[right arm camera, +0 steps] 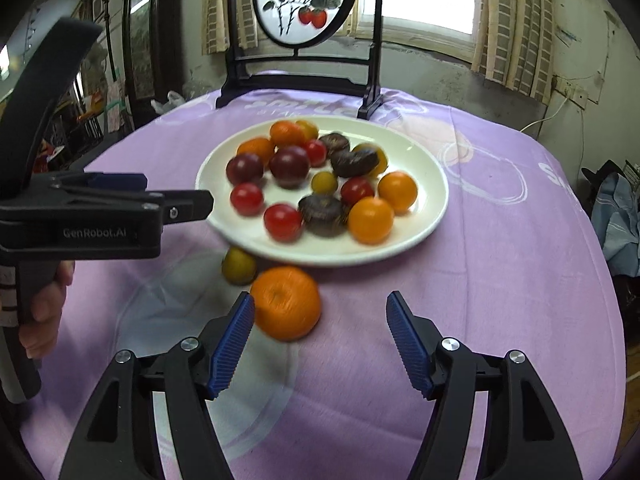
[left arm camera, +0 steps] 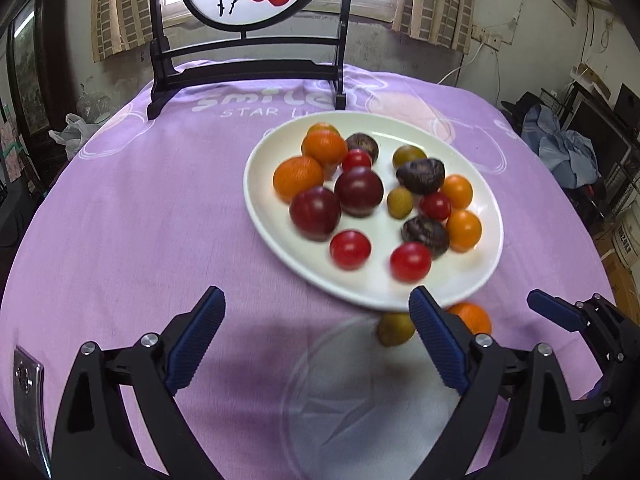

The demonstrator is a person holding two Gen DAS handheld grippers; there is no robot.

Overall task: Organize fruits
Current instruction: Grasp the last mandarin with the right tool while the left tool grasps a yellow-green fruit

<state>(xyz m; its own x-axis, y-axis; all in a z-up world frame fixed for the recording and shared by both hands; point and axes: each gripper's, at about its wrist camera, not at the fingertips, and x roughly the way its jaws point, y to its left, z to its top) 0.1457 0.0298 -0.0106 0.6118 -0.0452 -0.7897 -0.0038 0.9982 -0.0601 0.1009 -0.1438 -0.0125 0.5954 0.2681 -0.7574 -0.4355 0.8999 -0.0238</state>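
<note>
A white plate (left arm camera: 460, 280) (right arm camera: 424, 168) holds several oranges, red tomatoes, dark plums and small green fruits. On the purple cloth just in front of it lie a loose orange (right arm camera: 286, 302) (left arm camera: 474, 314) and a small green fruit (right arm camera: 239, 266) (left arm camera: 395, 329). My right gripper (right arm camera: 322, 320) is open; the orange sits just inside its left finger and the pads do not press it. My left gripper (left arm camera: 316, 320) (right arm camera: 176, 196) is open and holds nothing, hovering over a clear glass plate (left arm camera: 360, 408) (right arm camera: 168, 320). At the right edge of the left wrist view, a blue finger (left arm camera: 554, 312) of the other gripper shows.
A dark wooden stand (left arm camera: 248, 60) (right arm camera: 300, 64) with a round painted screen stands at the table's far side. A hand (right arm camera: 44, 312) grips the left tool's handle. The round table drops off on all sides, with room clutter beyond.
</note>
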